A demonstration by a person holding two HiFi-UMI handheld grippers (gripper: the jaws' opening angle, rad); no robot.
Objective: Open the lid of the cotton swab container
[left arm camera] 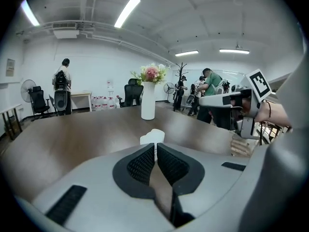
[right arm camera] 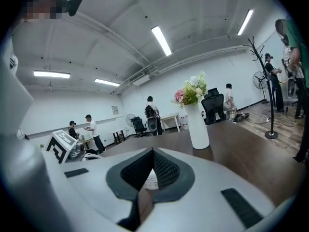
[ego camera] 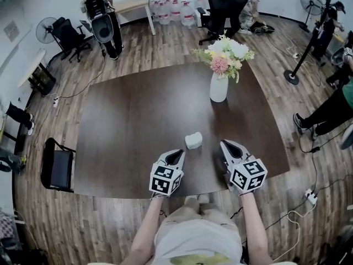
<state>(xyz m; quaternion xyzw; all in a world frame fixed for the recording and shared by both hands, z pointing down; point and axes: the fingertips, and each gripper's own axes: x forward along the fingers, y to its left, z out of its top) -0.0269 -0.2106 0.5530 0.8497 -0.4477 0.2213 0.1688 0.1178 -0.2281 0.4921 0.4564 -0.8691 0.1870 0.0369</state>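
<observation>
both hand-held grippers closed and empty, close to the swab container on the table.

the small white container (ego camera: pixel 193 140) sits on the dark table (ego camera: pixel 132 120) toward its near edge. it is just ahead of and between the left hand-held gripper (ego camera: pixel 178 153) and the right hand-held gripper (ego camera: pixel 226 144), touching neither. each gripper's jaws meet at the tips with nothing between them; the container shows just beyond them in both gripper views. faint print on its top in the right gripper view is too blurred to read. each gripper carries a cube (ego camera: pixel 165 180) with black-and-white square markers, patterns only, no words. farther back on the table stands a white vase (ego camera: pixel 219 87) of flowers (ego camera: pixel 223 54). the labels on the water bottles (ego camera: pixel 174 11) by the far wall are too small to read.
</observation>
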